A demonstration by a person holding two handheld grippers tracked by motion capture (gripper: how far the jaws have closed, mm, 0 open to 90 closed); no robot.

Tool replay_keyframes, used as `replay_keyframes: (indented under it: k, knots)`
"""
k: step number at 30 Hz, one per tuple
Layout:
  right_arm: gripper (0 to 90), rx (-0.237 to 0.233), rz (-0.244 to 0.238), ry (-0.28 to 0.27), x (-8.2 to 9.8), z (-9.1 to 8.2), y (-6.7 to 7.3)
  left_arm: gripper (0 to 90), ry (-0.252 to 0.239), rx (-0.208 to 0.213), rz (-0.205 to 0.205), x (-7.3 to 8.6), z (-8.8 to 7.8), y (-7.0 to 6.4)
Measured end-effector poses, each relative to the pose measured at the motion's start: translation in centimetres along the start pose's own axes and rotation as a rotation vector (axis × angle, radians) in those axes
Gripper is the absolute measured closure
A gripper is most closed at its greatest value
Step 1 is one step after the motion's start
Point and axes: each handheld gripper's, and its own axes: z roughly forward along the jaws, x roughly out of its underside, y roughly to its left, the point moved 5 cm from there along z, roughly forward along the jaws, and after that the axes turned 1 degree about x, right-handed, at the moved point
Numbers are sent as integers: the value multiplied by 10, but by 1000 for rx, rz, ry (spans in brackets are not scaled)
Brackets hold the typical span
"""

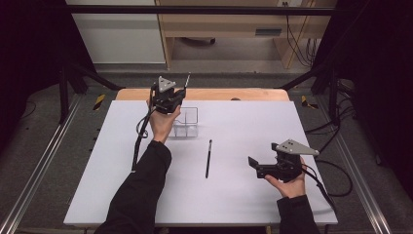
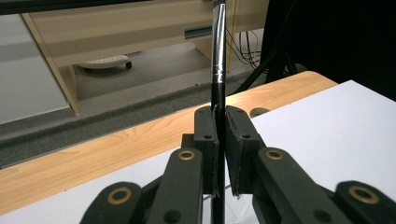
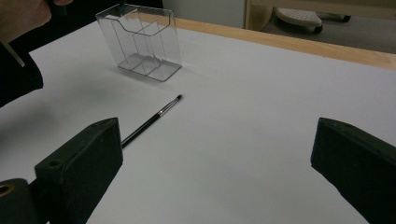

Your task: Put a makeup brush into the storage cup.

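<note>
White table (image 1: 243,195) — left tongs (image 2: 219,154) grip upright brush (image 2: 218,56); right tongs (image 3: 215,158) gape.

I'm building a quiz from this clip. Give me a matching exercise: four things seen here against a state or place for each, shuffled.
Things:
1. left gripper
2. right gripper
3. thin black brush with a silver ferrule
4. clear plastic divided holder

States:
A. lying flat on the white sheet
B. jaws wide apart, nothing between
C. standing upright near the table's far edge
D. clamped on an upright black-and-silver brush handle

Pairs: 1-D, 2-B, 3-A, 4-C
</note>
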Motion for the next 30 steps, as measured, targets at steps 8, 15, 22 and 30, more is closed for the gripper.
replay_keyframes:
  k: [8,15,22,30]
  knots:
    - [29,-5,1,0,0,1,1,832,24,2,3,10,7,1]
    - [30,-5,1,0,0,0,1,832,34,0,-6,21,10,3]
    - [31,-6,-1,4,1,2,2,832,45,-2,-16,30,9,6]
    - [33,-7,1,3,1,2,2,832,50,-3,-20,42,8,6]
